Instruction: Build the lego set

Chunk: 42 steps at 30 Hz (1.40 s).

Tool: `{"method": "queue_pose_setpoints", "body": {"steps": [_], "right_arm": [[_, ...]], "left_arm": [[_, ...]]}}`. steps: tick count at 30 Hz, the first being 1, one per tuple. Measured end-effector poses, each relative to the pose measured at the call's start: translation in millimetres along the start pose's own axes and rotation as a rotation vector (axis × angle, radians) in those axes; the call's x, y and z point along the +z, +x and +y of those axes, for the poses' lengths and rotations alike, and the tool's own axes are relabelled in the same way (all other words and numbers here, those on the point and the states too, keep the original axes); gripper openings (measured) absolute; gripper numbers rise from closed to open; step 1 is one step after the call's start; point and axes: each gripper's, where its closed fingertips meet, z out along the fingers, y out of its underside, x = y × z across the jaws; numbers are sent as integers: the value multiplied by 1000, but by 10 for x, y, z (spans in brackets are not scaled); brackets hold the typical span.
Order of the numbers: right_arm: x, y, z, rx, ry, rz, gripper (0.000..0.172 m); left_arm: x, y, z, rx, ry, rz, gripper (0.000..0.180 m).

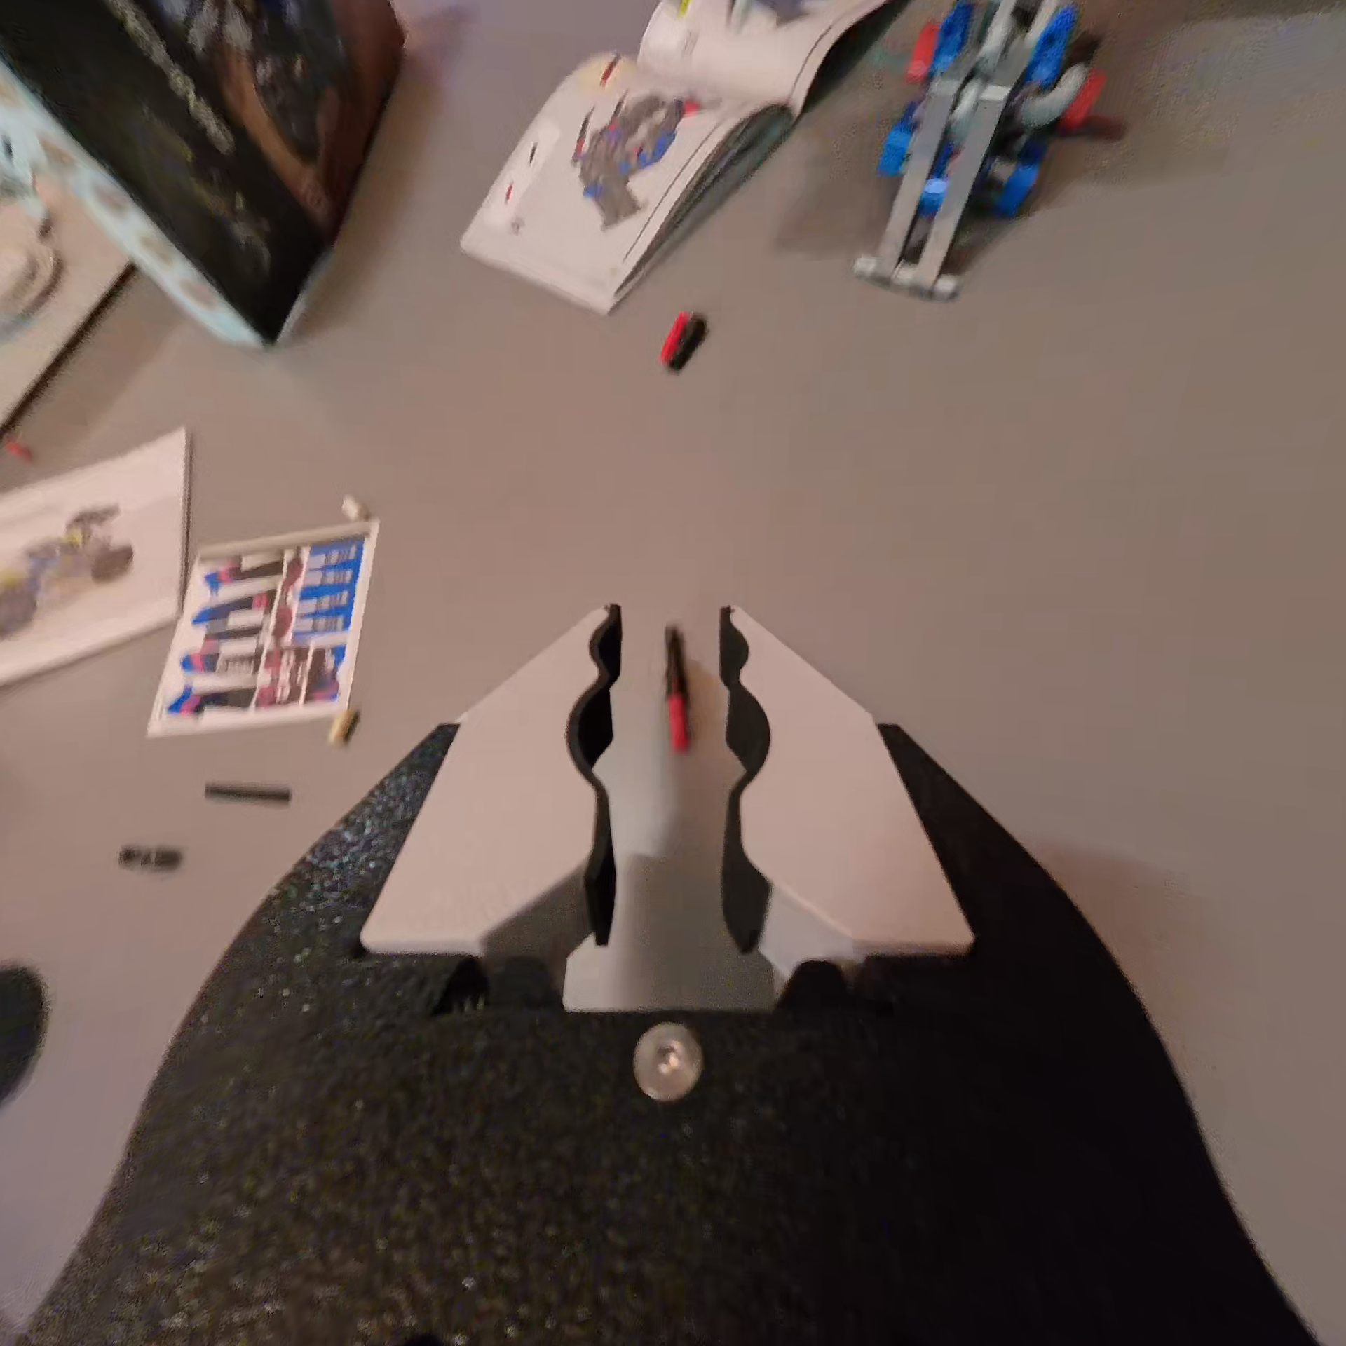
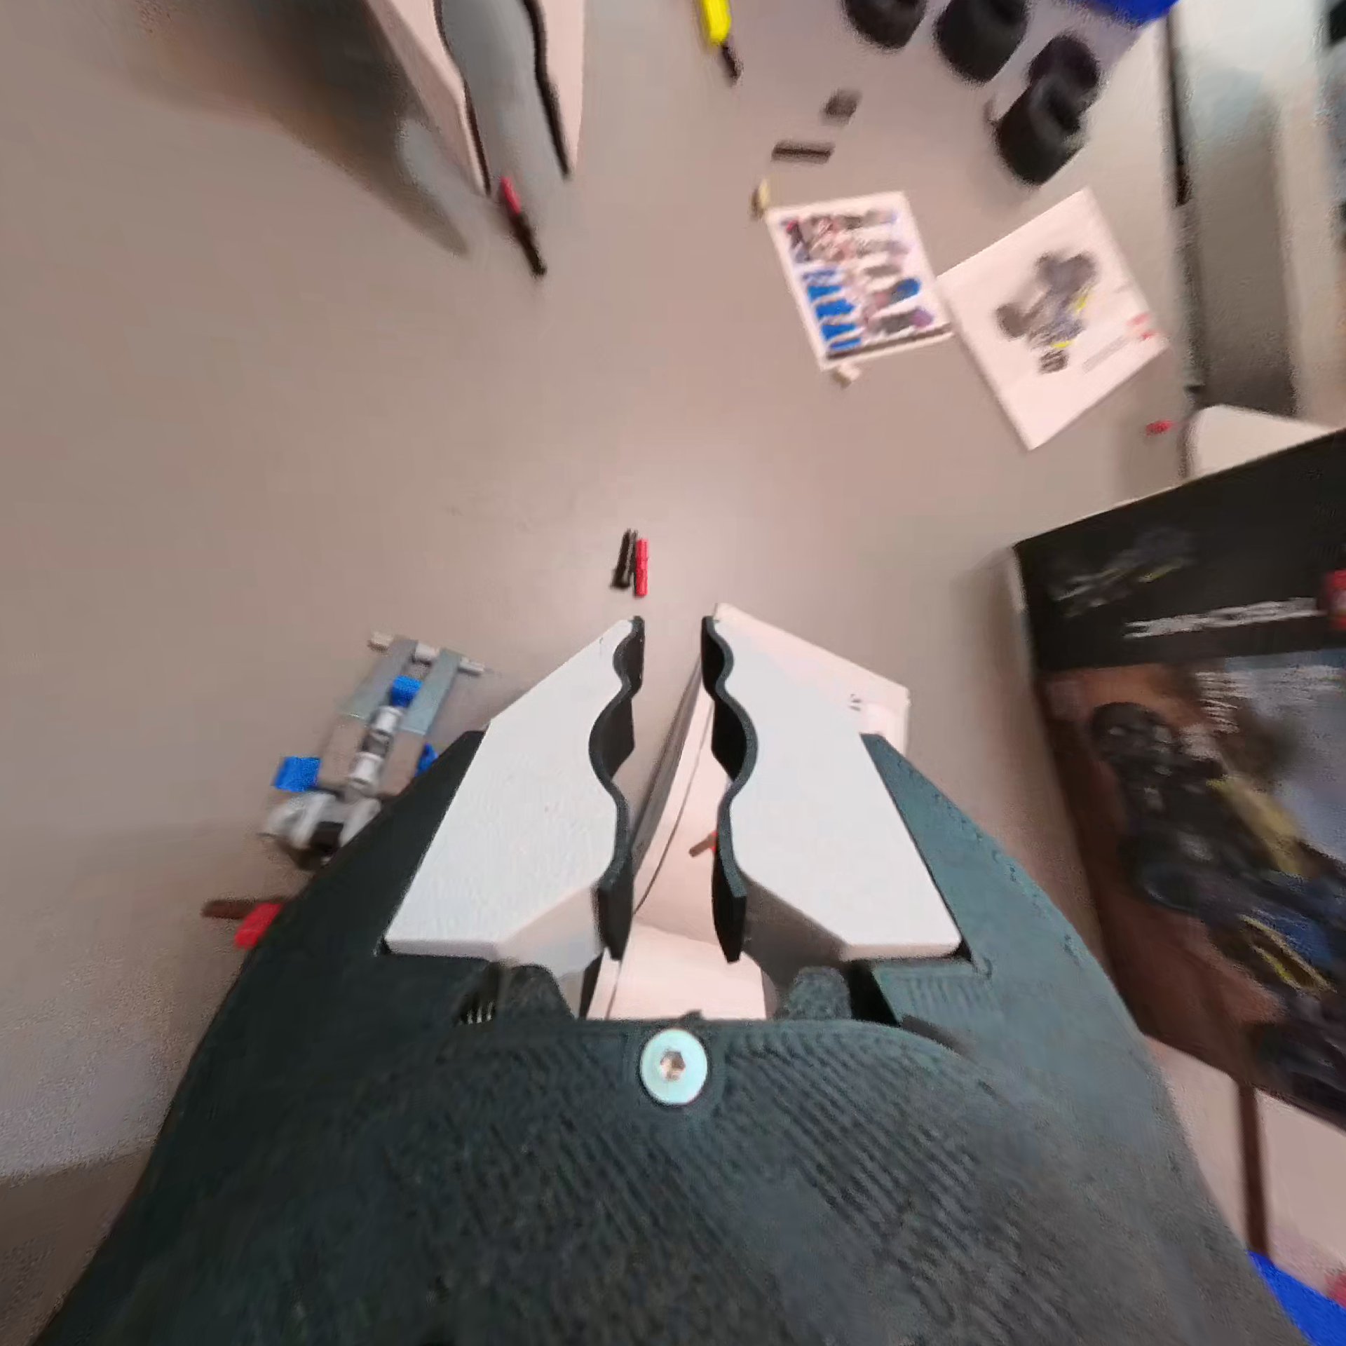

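Observation:
My left gripper (image 1: 670,615) is open. A thin pin, black at the far end and red at the near end (image 1: 676,688), lies lengthwise between its fingers with a gap to each pad. The right wrist view shows this gripper (image 2: 524,178) at the top with the same pin (image 2: 521,226) at its fingertips, over the grey table (image 2: 291,437). My right gripper (image 2: 671,623) is open by a narrow gap with nothing between its pads. A red pin and a black pin side by side (image 2: 632,561) lie just beyond its fingertips; they also show in the left wrist view (image 1: 682,341).
A grey and blue brick model (image 1: 976,138) and an open instruction booklet (image 1: 641,167) lie at the far side. A dark box (image 1: 204,146), a sticker sheet (image 1: 269,634) and a leaflet (image 1: 80,553) are at the left. Black tyres (image 2: 1041,109) and small loose parts (image 2: 801,151) lie near them. Spacing between my two grippers at the tips: around 20 cm.

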Motion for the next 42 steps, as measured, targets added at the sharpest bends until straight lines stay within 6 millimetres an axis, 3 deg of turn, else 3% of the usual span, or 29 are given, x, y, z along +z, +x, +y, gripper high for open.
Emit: {"method": "queue_pose_setpoints", "body": {"steps": [3, 6, 9, 13, 20, 22, 25, 29, 32, 37, 42], "right_arm": [[331, -53, 170, -81, 11, -73, 6], [535, -40, 257, -124, -19, -126, 5], [634, -23, 336, -189, -41, -140, 4], [690, -58, 326, -215, 6, -158, 9], [775, -80, 272, -209, 76, -183, 12], [785, -86, 256, -198, 90, -194, 13], [807, -121, 237, -211, 107, -218, 2], [828, -122, 206, -213, 124, -210, 2], [796, -135, 243, -218, 102, -217, 1], [680, -192, 368, -207, 39, -247, 1], [594, -239, 448, -182, 2, -254, 4]], "left_arm": [[259, 140, -290, 27, 0, 31, 24], [605, 168, -459, 42, -29, 49, 23], [869, 64, -458, 54, -111, 33, 19], [1032, -11, -525, 55, -127, 66, 17], [1152, -68, -530, 62, -181, 104, 14], [1141, 0, -513, 47, -187, 163, 15], [1142, -5, -467, 49, -204, 158, 15], [1161, 8, -482, 45, -201, 145, 14], [1138, -8, -507, 76, -198, 104, 11], [1092, 129, -631, 159, -134, 154, 9], [1181, 132, -547, 165, -187, 189, 14]]}}
